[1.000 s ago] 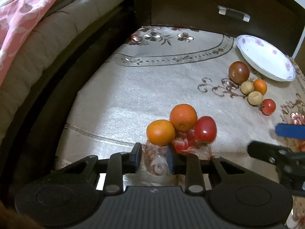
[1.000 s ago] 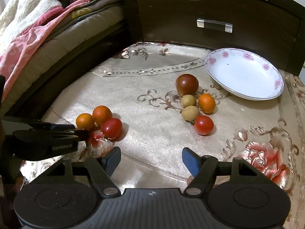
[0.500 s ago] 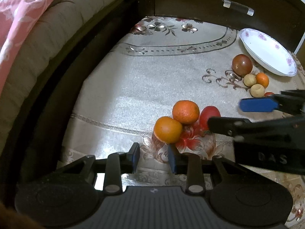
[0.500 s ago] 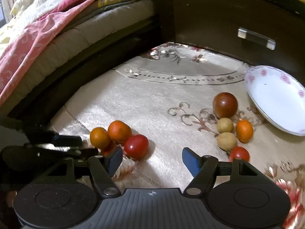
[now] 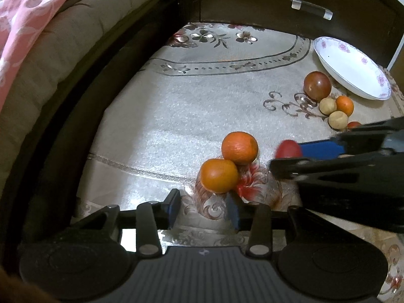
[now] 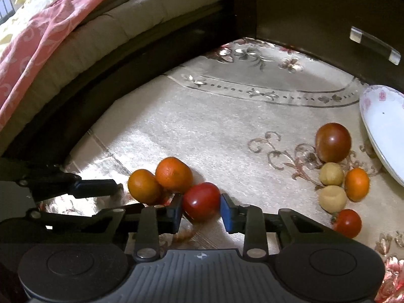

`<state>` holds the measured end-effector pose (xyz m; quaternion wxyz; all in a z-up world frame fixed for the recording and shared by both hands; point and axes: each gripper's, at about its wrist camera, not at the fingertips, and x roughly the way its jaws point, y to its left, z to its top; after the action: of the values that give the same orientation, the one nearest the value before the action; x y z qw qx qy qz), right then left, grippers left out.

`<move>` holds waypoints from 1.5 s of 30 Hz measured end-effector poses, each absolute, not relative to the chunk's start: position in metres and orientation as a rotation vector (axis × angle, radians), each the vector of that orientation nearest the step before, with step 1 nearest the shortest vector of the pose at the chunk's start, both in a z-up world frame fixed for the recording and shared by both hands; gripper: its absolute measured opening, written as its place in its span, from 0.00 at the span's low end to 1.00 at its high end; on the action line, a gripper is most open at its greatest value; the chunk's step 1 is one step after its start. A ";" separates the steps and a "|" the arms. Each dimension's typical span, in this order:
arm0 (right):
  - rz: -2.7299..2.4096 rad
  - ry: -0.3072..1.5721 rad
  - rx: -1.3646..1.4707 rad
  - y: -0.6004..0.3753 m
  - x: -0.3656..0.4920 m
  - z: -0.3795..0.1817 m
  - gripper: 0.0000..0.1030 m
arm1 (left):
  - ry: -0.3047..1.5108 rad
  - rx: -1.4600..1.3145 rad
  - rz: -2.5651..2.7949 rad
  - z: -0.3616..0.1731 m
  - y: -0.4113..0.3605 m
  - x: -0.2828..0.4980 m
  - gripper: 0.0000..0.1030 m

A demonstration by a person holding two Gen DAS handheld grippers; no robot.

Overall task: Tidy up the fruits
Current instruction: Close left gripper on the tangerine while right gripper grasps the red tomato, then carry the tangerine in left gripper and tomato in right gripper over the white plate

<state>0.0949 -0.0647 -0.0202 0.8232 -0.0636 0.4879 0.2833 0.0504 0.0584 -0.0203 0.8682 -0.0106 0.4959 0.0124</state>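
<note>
My right gripper is shut on a red tomato that rests on the rug; in the left wrist view it reaches in from the right with the tomato between its pads. Two oranges lie touching just left of the tomato. My left gripper hovers just short of the nearer orange; its jaws are opening and hold nothing. By a white flowered plate lie a dark tomato, two beige round fruits, a small orange and a small red tomato.
A patterned cream rug covers the floor. A bed with a pink blanket runs along the left behind a dark frame. A dark cabinet with a clear drawer handle closes off the back.
My right gripper swung left to the red tomato and closed on it. The left gripper's jaws have spread a little; that hand has stayed put.
</note>
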 end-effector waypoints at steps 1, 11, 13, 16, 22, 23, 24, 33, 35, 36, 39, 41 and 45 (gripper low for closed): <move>0.594 1.037 -0.133 -0.070 0.095 -0.019 0.24 | 1.032 -0.025 0.024 -0.020 0.058 0.051 0.47; 0.562 1.030 -0.104 -0.106 0.083 -0.013 0.24 | 0.983 0.010 0.018 -0.023 0.051 0.059 0.47; 0.559 1.035 -0.095 -0.110 0.080 -0.014 0.24 | 0.978 0.009 0.015 -0.023 0.051 0.060 0.47; 0.558 1.038 -0.089 -0.113 0.077 -0.015 0.24 | 0.971 0.024 0.000 -0.023 0.047 0.060 0.41; 0.543 1.028 -0.087 -0.118 0.075 -0.008 0.24 | 0.968 0.024 -0.004 -0.023 0.045 0.057 0.38; 0.540 1.025 -0.086 -0.120 0.073 -0.006 0.24 | 0.967 0.030 -0.004 -0.023 0.044 0.057 0.38; 0.537 1.025 -0.085 -0.122 0.072 -0.005 0.24 | 0.967 0.038 -0.005 -0.022 0.042 0.056 0.38; 0.505 1.025 -0.075 -0.131 0.062 -0.001 0.24 | 0.971 0.074 -0.053 -0.020 0.032 0.049 0.38; 0.501 1.024 -0.075 -0.132 0.060 0.000 0.24 | 0.972 0.080 -0.066 -0.020 0.029 0.047 0.38; 0.501 1.024 -0.076 -0.132 0.060 0.000 0.24 | 0.973 0.085 -0.073 -0.019 0.027 0.046 0.38; 0.498 1.022 -0.079 -0.132 0.057 0.001 0.24 | 0.967 0.098 -0.093 -0.018 0.020 0.042 0.38; 0.496 1.021 -0.079 -0.133 0.055 0.001 0.24 | 0.967 0.105 -0.104 -0.018 0.017 0.041 0.38; 0.483 1.020 -0.075 -0.136 0.052 0.003 0.24 | 0.964 0.113 -0.121 -0.015 0.011 0.040 0.38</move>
<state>0.0522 -0.1362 0.0028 0.8444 -0.0354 0.4831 0.2288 0.0397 0.0112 -0.0154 0.8829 0.0543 0.4628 -0.0582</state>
